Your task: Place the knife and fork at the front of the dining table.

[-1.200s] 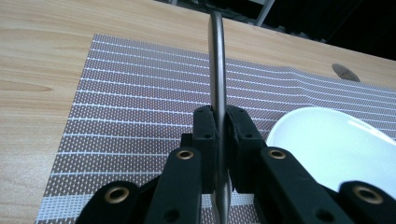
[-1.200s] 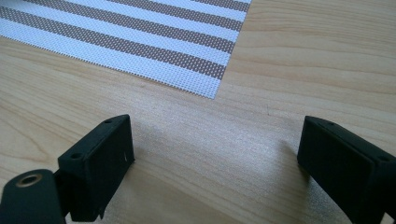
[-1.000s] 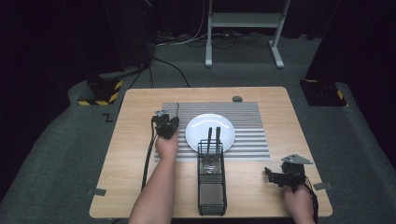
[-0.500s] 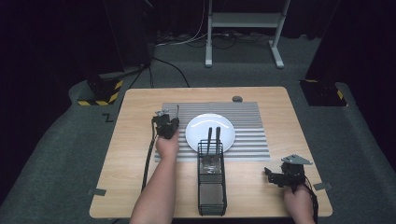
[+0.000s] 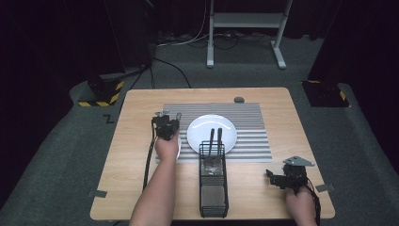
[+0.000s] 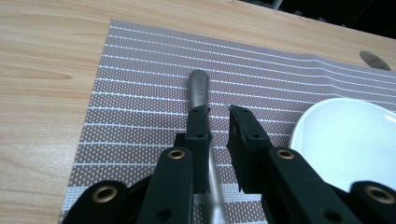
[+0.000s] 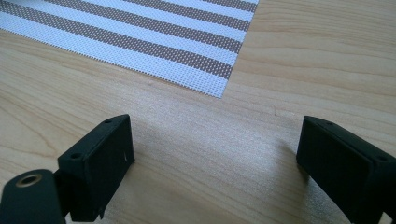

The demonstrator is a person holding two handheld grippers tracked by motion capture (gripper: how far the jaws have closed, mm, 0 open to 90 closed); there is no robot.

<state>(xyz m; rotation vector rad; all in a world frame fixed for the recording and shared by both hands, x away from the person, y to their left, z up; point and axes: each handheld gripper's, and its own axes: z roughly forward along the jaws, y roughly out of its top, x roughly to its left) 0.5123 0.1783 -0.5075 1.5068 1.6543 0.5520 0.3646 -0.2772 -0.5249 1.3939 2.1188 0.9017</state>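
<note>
High view: on the table [image 5: 136, 155], the left gripper [image 5: 165, 126] sits at the striped placemat's [image 5: 254, 134] left edge, beside a white plate [image 5: 200, 136]. A wire caddy [image 5: 213, 188] stands near the front edge.

Left gripper view: narrowly parted jaws hold a metal utensil handle [image 6: 198, 88] against one jaw.

Right gripper view: the right gripper [image 7: 215, 158] gapes wide over bare wood.

Lab or recording studio, not a home. Black curtains [image 5: 56, 42] all round, grey carpet [image 5: 51, 179], yellow-black hazard-striped blocks [image 5: 101, 94] on the floor, loose cables [image 5: 188, 40] by a grey metal stand [image 5: 244, 28]. Wooden table [image 5: 141, 188] has tape tabs [image 5: 97, 193] on its corners; a place setting is staged beyond the jaws.
</note>
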